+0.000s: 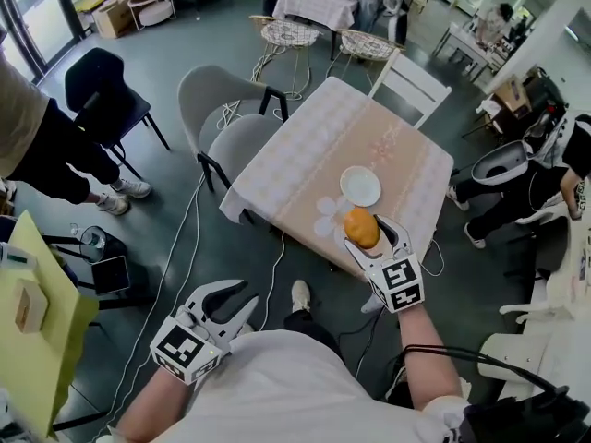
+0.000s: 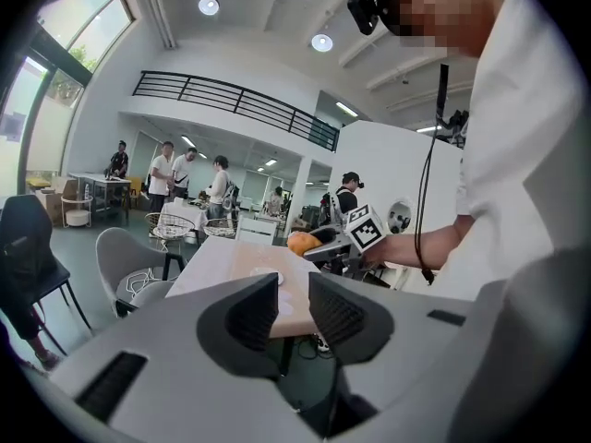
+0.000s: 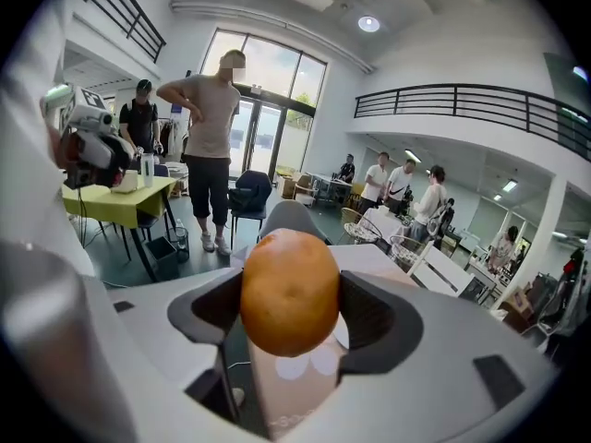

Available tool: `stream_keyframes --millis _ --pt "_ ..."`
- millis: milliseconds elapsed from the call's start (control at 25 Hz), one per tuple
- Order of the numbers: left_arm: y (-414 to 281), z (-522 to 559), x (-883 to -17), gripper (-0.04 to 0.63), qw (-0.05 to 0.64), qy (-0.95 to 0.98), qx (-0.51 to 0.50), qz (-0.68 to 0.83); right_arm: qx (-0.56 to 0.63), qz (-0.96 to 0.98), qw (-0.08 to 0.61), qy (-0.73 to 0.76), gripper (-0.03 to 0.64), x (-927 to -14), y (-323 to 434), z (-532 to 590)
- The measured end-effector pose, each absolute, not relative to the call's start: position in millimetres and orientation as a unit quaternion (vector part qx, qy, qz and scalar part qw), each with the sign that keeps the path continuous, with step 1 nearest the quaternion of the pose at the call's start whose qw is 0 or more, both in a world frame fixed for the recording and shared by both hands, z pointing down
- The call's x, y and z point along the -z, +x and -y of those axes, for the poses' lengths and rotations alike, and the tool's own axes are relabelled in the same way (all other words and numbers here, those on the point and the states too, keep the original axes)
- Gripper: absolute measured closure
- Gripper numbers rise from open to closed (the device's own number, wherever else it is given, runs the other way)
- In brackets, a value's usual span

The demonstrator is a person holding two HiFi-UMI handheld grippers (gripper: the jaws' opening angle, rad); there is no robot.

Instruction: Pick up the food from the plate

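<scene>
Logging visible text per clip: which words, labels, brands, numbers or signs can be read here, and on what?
Readable text: none in any view.
Right marker cube on the right hand-held gripper: black-and-white square pattern, no letters.
Left marker cube on the left hand-held gripper: the same.
Cardboard boxes: any print too small to read.
Orange food, plate: unmarked.

The food [image 3: 289, 291] is orange, faintly brown-mottled. The plate [image 1: 360, 186] is plain white. The desk [image 1: 305, 146] wears a pale checked cloth with a beige-pink band down its middle. Beside the desk, a chair [image 1: 214, 89] is grey. The left gripper [image 1: 231, 301] and right gripper [image 1: 367, 232] are light grey, dark-padded, with black-and-white square markers.
</scene>
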State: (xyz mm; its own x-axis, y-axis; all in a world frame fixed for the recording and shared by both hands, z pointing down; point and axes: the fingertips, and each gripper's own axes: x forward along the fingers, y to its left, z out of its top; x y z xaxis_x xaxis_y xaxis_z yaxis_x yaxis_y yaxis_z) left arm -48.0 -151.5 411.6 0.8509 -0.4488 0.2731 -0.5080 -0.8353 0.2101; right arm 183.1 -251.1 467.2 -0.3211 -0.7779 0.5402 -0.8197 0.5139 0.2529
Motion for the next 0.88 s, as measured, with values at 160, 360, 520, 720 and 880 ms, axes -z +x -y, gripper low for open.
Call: stream_keyframes --millis 160,360,520,720,880 --pt "-63 132 -415 0.489 0.130 0.959 -0.106 0.227 -0.022 0.816 0.289 0.500 0.281 -439 148 208" --pt "-80 114 -419 0.489 0.126 0.964 -0.108 0.208 -0.015 0.819 0.272 0.505 0.281 -411 113 161" --pt "-85 99 -422 0.489 0.117 0.968 -0.116 0.191 -0.008 0.818 0.263 0.512 0.281 -391 94 128" --pt "-90 86 -424 0.489 0.113 0.971 -0.118 0.173 -0.002 0.818 0.252 0.516 0.281 -377 76 102" --pt "-97 80 -425 0.489 0.115 0.971 -0.118 0.172 0.012 0.821 0.255 0.510 0.281 -368 62 88"
